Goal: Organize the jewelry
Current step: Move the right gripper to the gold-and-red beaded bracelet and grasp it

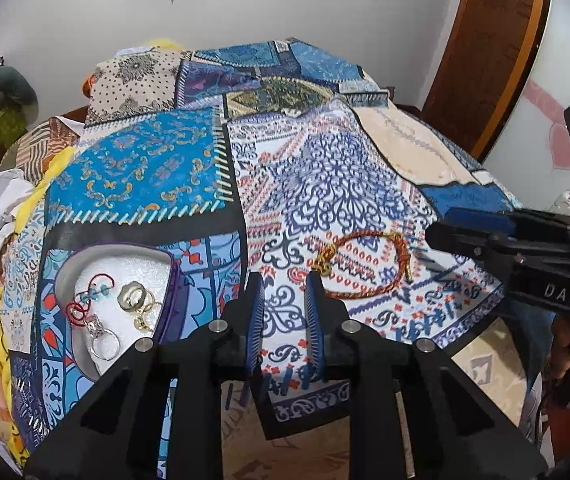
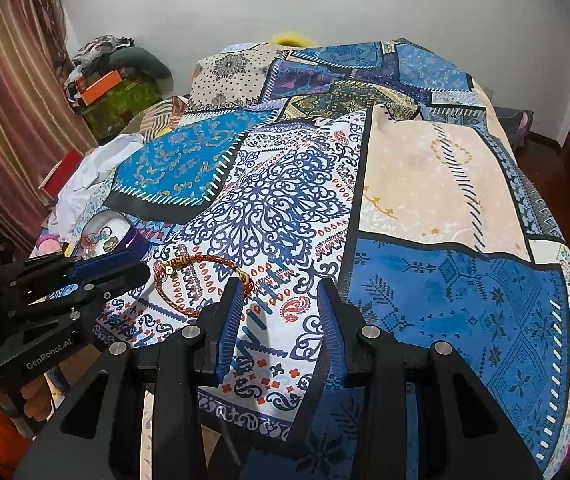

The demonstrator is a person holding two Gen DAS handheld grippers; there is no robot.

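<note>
Grippers hovered over a patchwork bedspread point(image 1: 189, 168): left gripper point(image 1: 283, 280) and right gripper point(image 2: 281, 284) both parted and empty, flanking a red braided bracelet point(image 1: 369, 264), rings in a heart-shaped box point(image 1: 165, 280) nearby.

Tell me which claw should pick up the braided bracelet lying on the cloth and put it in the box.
Left, probably. The left claw has the bracelet just ahead of its right fingertip, and the box of rings sits on its other side. The right claw is near too, but farther from the box.
</note>
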